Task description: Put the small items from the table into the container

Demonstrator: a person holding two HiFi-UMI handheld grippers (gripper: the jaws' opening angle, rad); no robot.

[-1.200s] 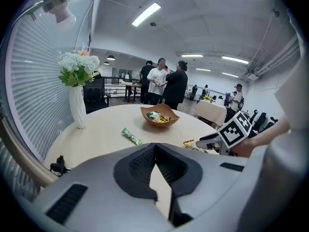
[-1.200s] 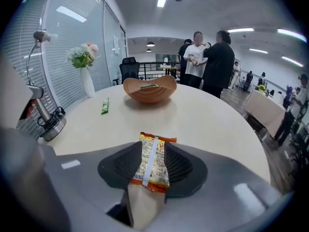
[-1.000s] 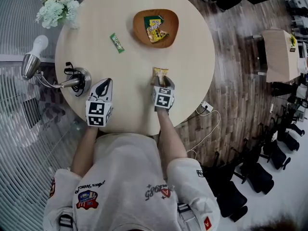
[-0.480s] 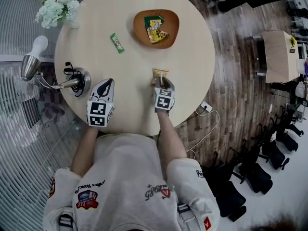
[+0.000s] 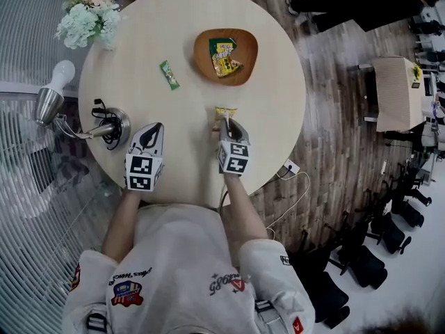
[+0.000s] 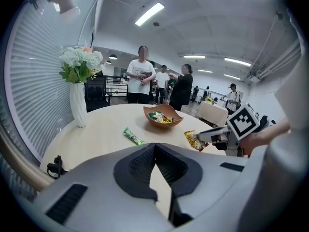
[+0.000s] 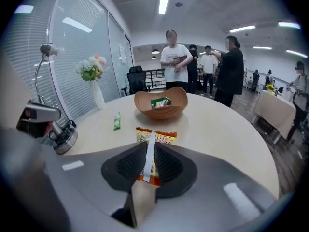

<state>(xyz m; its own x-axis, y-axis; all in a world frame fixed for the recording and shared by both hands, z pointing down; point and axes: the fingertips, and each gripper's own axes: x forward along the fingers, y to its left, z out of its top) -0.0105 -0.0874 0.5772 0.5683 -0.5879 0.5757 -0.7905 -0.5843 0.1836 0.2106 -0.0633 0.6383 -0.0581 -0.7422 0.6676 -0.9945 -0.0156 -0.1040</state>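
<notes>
Between the pads of the right tongs (image 7: 150, 154): a yellow-orange foil snack packet (image 7: 156, 136), caught by its white back seam. The jaws are closing on it and the pads already press the seam. The packet juts beyond the tips, and the left gripper view shows it clear of the round pale wooden table (image 5: 139, 40). Left tongs (image 5: 154, 129) have their tips together with nothing in them, over the near part of the table, well to the left of the right tongs.

Brown wooden bowl (image 5: 203, 49): straight ahead of the right tongs, well apart, a few packets already inside. Green wrapped candy bar (image 5: 169, 74): ahead and left of the right tongs, ahead of the left tongs, flat on the table outside the bowl.

Step in hand, as I judge it: carry the packet forward to the bowl. Notes for doing it well:
- The hold is on a thin seam only, so I would finish the squeeze before travelling and move smoothly. Foil could slide out.
- Keep the packet high enough to clear the bowl's near rim.
- Let go only with the packet over the bowl's middle, and low, so it does not skid off the packets inside.
- The candy bar is left for afterwards, and the left tongs sit nearer to it.
</notes>
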